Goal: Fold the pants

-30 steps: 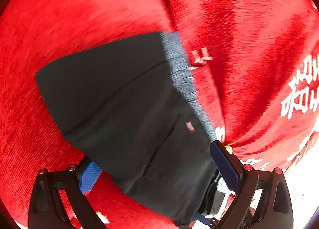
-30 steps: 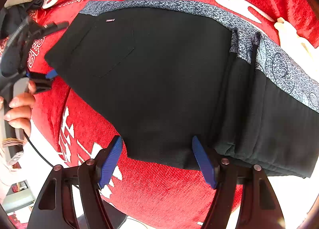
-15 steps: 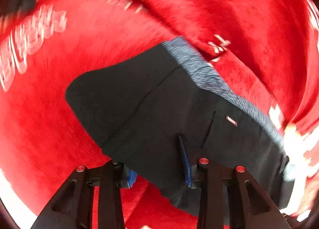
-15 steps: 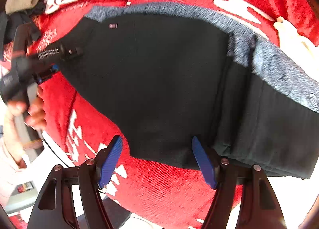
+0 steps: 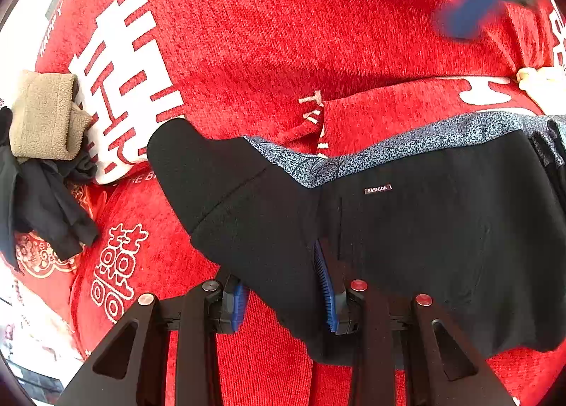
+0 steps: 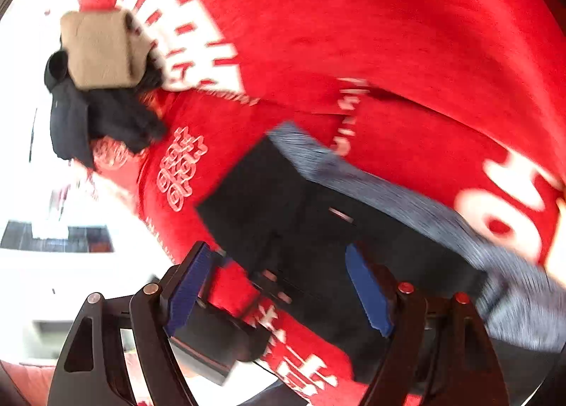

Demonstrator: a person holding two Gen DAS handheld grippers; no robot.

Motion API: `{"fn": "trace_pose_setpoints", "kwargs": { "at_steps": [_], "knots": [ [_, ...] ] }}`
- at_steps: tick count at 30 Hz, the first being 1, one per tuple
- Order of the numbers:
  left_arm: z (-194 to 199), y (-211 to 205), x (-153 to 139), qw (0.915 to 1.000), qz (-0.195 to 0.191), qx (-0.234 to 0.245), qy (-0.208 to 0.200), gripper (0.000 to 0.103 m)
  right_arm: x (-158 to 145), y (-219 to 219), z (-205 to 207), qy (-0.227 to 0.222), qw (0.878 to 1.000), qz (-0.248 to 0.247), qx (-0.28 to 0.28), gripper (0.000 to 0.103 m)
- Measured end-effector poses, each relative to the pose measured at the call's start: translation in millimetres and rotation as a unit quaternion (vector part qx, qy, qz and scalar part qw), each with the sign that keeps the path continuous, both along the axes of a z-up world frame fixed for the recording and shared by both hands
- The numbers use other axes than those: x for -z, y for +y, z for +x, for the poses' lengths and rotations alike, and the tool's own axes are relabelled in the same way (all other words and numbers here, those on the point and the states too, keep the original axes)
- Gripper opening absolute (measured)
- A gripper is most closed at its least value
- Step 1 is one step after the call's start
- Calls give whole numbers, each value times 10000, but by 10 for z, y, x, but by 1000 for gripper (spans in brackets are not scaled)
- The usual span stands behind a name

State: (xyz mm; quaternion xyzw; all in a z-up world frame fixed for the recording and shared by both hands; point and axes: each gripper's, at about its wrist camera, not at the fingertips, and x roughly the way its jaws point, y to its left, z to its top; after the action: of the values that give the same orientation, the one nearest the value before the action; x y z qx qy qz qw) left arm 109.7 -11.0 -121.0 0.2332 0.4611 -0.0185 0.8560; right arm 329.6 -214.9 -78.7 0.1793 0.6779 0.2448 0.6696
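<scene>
Your left gripper [image 5: 283, 285] pinches the black pants with a grey patterned waistband [image 5: 424, 236] on the red plush blanket [image 5: 283, 34]; your right gripper [image 6: 279, 293] hovers wide open, empty.

Black pants [image 5: 424, 247] with a blue-grey speckled waistband [image 5: 406, 146] lie on a red blanket [image 5: 283, 34] printed with white characters.

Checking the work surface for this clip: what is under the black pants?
A red blanket with white characters lies under the black pants, showing all around them. Whatever is beneath the blanket, or directly under the folded fabric, is covered.
</scene>
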Motion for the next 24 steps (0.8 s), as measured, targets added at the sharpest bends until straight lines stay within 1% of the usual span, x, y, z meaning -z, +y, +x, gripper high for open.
{"fn": "trace_pose_setpoints", "kwargs": {
  "at_steps": [3, 4, 8, 9, 12, 13, 15, 16, 17, 20, 23, 24],
  "knots": [
    [-7, -30, -7, 10000, 9, -9, -16, 36, 112, 470, 245, 143, 9984, 29, -545, 82],
    [-8, -30, 8, 10000, -3, -14, -23, 36, 183, 621, 307, 277, 9969, 66, -731, 82],
    [28, -35, 60, 10000, -55, -51, -56, 36, 393, 1058, 379, 688, 9885, 60, -1342, 82],
    [24, -39, 61, 10000, -46, -49, -67, 36, 466, 1168, 381, 788, 9856, 6, -1498, 82],
    [19, -57, 59, 9999, -34, -52, -97, 36, 678, 1315, 394, 1084, 9792, -268, -1696, 81],
    [24, -63, 56, 9999, -40, -57, -89, 36, 758, 1328, 394, 1199, 9768, -433, -1722, 64],
    [44, -64, 56, 9999, -86, -70, 1, 36, 810, 1311, 377, 1156, 9754, -667, -1756, 27],
    [49, -65, 43, 9999, -136, -68, 37, 36, 770, 1261, 367, 1045, 9781, -694, -1663, 21],
    [47, -76, 20, 9999, -149, -17, -5, 36, 722, 1201, 351, 932, 9806, -688, -1580, 20],
    [-2, -188, -154, 9995, -91, 210, -196, 36, 511, 916, 271, 685, 9898, -281, -1221, 20],
    [-54, -343, -444, 9984, -229, 369, -353, 36, 263, 467, 171, 538, 9955, 390, -679, 20],
    [-66, -405, -545, 9980, -290, 411, -388, 36, 198, 355, 140, 479, 9959, 537, -553, 20]
  ]
}}
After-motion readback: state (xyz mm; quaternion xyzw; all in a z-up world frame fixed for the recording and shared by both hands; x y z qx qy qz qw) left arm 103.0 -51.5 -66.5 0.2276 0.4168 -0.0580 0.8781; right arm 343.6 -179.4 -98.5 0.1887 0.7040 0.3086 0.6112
